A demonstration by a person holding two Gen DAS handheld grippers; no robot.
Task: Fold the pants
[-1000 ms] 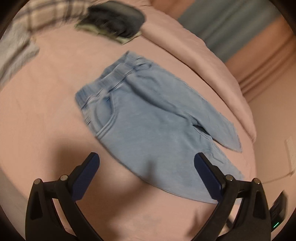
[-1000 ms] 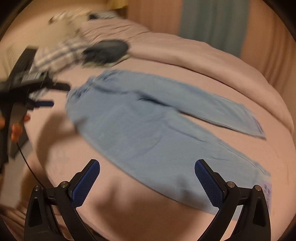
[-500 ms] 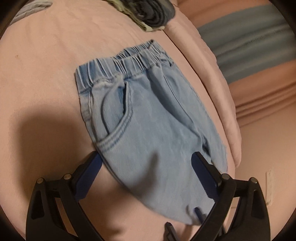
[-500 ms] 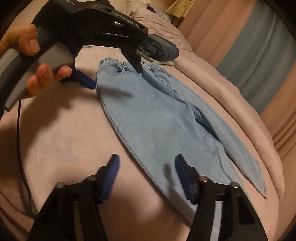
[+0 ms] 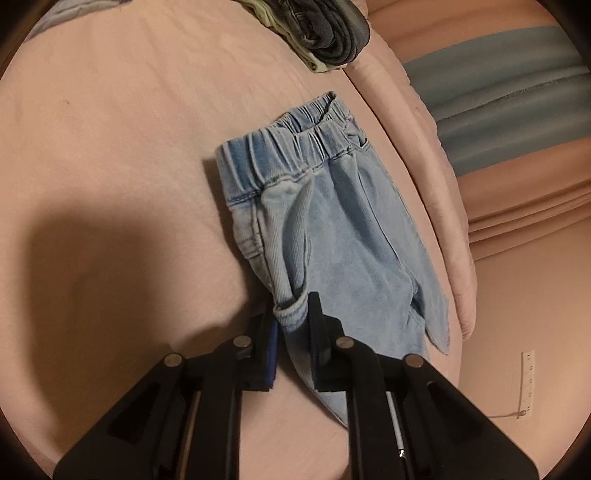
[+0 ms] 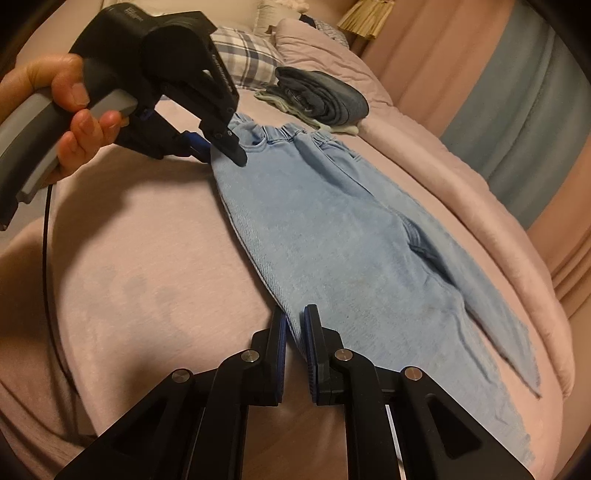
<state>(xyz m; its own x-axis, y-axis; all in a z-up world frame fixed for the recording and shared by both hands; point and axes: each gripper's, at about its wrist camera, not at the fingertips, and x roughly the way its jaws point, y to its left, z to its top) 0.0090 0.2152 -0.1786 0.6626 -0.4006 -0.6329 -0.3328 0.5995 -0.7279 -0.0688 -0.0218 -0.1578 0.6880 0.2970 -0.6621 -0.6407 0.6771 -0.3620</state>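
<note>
Light blue denim pants [image 5: 343, 236] with an elastic waistband lie on a pink bed, legs spread toward the right; they also show in the right wrist view [image 6: 351, 236]. My left gripper [image 5: 291, 314] is shut on the pants' near side edge by the front pocket; it also shows in the right wrist view [image 6: 221, 147], held by a hand at the waist end. My right gripper [image 6: 293, 321] is shut on the near side edge of the pants, farther down the leg.
A folded pile of dark clothes [image 5: 325, 33] lies beyond the waistband, also in the right wrist view [image 6: 321, 99]. A rolled pink duvet [image 6: 461, 177] runs along the far side. A plaid pillow [image 6: 247, 59] lies at the head. The bed edge [image 6: 110, 387] is near me.
Both grippers came down to the pants' near edge and closed on the fabric; a second ago both were wide open above the bed.
</note>
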